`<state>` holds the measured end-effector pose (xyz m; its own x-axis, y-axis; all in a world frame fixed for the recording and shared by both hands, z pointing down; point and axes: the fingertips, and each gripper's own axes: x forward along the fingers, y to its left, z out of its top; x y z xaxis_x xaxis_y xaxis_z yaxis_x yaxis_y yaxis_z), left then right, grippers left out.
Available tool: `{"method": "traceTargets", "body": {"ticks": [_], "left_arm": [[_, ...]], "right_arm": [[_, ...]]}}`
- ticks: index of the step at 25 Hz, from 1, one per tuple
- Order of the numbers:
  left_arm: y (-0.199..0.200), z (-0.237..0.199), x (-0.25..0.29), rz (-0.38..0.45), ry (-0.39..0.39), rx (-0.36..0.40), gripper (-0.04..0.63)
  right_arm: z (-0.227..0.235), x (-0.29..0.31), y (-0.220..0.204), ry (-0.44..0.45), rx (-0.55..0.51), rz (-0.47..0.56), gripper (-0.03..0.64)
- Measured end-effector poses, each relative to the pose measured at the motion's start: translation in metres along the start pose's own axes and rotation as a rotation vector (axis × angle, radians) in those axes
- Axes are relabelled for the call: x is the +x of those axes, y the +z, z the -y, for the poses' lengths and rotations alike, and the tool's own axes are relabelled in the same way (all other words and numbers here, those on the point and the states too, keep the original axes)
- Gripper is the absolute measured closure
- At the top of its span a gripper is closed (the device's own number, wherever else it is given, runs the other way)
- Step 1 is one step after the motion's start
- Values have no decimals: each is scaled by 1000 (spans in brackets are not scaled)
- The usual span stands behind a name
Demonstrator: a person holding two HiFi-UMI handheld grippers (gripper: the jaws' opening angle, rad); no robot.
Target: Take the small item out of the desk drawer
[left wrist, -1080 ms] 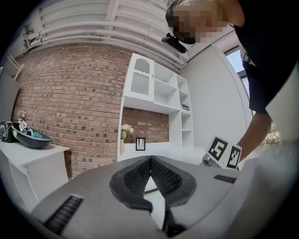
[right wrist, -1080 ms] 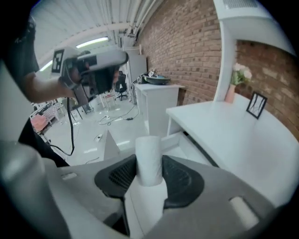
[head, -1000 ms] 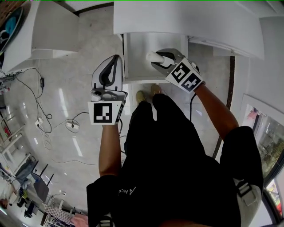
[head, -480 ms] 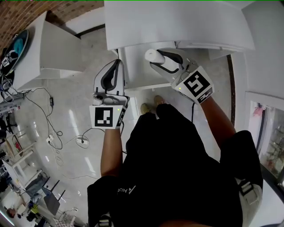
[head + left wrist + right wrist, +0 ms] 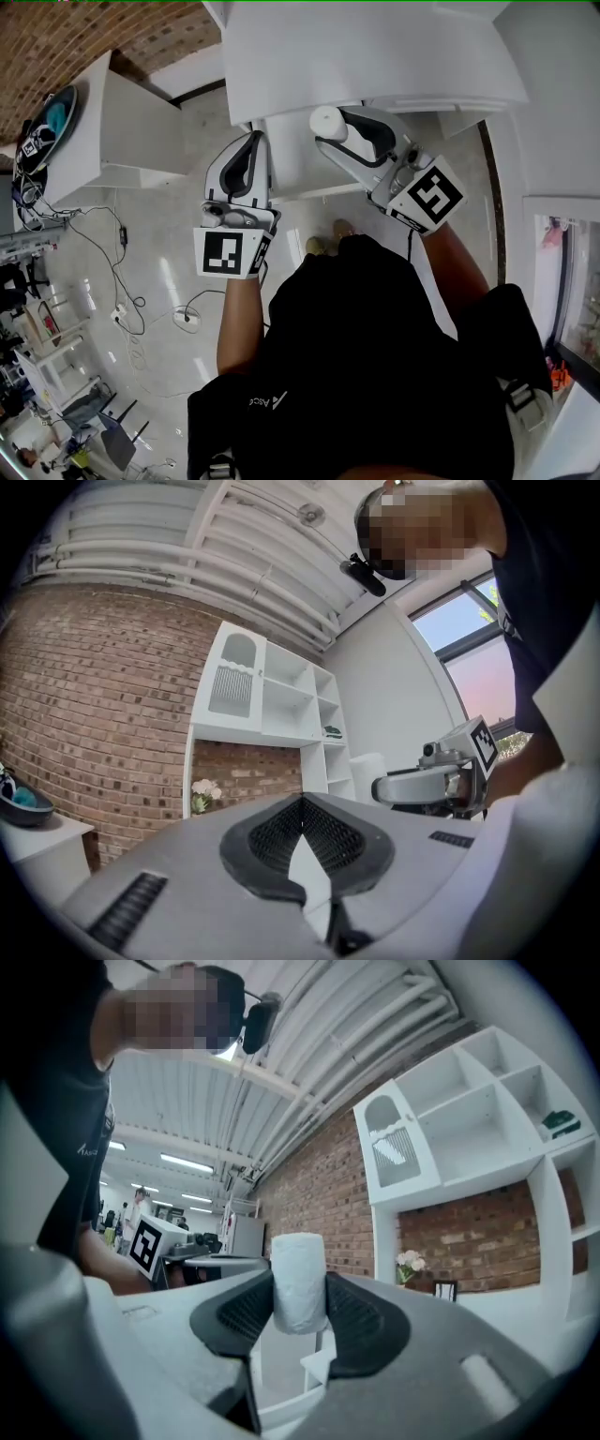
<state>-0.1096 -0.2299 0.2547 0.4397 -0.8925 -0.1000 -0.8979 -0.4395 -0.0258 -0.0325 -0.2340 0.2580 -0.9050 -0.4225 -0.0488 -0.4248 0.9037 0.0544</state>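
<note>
A small white roll (image 5: 326, 120) stands between the pads of my right gripper (image 5: 330, 126), which is shut on it and holds it above the open white desk drawer (image 5: 292, 167). In the right gripper view the roll (image 5: 298, 1282) stands upright, pinched at its middle by the black pads (image 5: 242, 1314). My left gripper (image 5: 251, 141) hangs by the drawer's left side, shut, with nothing in it. In the left gripper view its tips (image 5: 302, 802) meet, and the right gripper (image 5: 424, 786) shows to the right.
The white desk top (image 5: 375, 56) spans the back. A low white cabinet (image 5: 131, 131) with a round dark object (image 5: 45, 120) stands at the left. Cables (image 5: 122, 281) lie on the tiled floor. A white shelf unit (image 5: 272, 714) stands against the brick wall.
My right gripper has lifted the white roll up from inside the drawer toward the desk's edge. The left gripper has drawn closer to the drawer's left side. The head view has tilted forward.
</note>
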Motion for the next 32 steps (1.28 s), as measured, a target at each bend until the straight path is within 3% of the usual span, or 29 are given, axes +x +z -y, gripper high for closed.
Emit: {"method": "traceTargets", "body": {"ticks": [7,32], "left_arm": [[17,22,-2,23,-26,10,595],[20,25,-4,28,-24,25,595]], "right_arm": [[-6,-21,20,-22,42,81,447],[-4,-29,17,-33,63,80,449]]}}
